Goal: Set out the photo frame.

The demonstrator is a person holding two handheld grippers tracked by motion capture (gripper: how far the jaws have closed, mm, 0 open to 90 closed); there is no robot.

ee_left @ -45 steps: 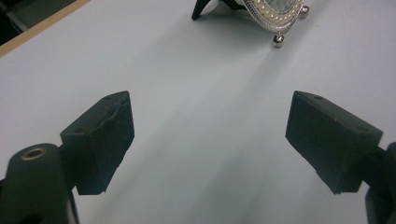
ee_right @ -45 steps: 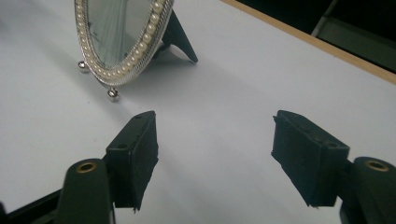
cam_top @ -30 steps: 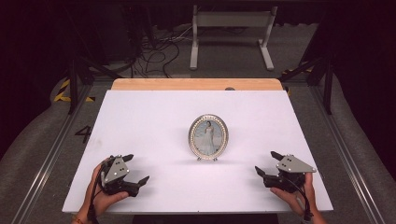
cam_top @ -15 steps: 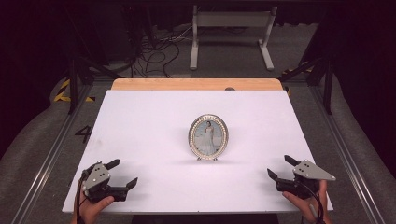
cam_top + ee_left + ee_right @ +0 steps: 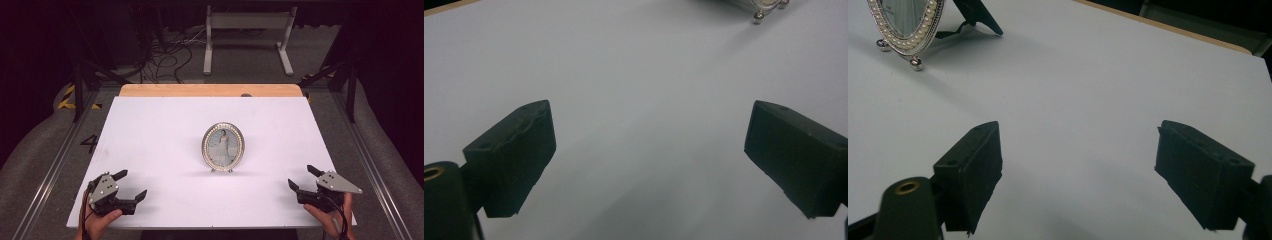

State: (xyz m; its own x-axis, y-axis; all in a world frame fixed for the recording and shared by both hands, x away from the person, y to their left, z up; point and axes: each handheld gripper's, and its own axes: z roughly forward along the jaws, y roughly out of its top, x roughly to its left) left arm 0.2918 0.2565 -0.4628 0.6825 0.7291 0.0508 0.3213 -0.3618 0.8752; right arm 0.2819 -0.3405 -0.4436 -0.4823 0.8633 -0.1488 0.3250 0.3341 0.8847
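A: Quick pass. Where's the oval photo frame (image 5: 223, 147)?

B: Mid table (image 5: 150, 130), standing upright on small ball feet, slightly toward the near half. Pearl-bead rim, photo of a standing figure in white inside. Nothing touches it.

A: Left tongs (image 5: 131, 185)?

B: Near-left corner of the table, held in the person's left hand (image 5: 100, 220). Jaws spread wide, nothing btwn them. In the left gripper view the left tongs (image 5: 649, 150) show bare white table btwn the two black jaws; one ball foot of the frame (image 5: 760, 6) peeks in at the top edge, well apart from the jaws.

A: Right tongs (image 5: 302, 178)?

B: Near-right corner, in the right hand (image 5: 330, 220), grey three-cornered plate on top. Jaws also wide apart, empty. Right gripper view: right tongs (image 5: 1078, 165) over plain table, frame (image 5: 908, 25) at upper left w/ its black back stand (image 5: 979, 16) propped behind it, far from the jaws.

A: Tongs pointing where?

B: Both angle inward and forward, roughly toward the frame. Both well apart from it, one either side.

A: Table itself?

B: White top, wooden strip (image 5: 210, 90) along the far edge. Frame is the sole obj on it besides the tongs. Cable trails from the right tongs down past the wrist.

A: Bkgd?

B: Dark floor, tangle of cables (image 5: 165, 55), a white metal stand (image 5: 247, 35) beyond the far edge.
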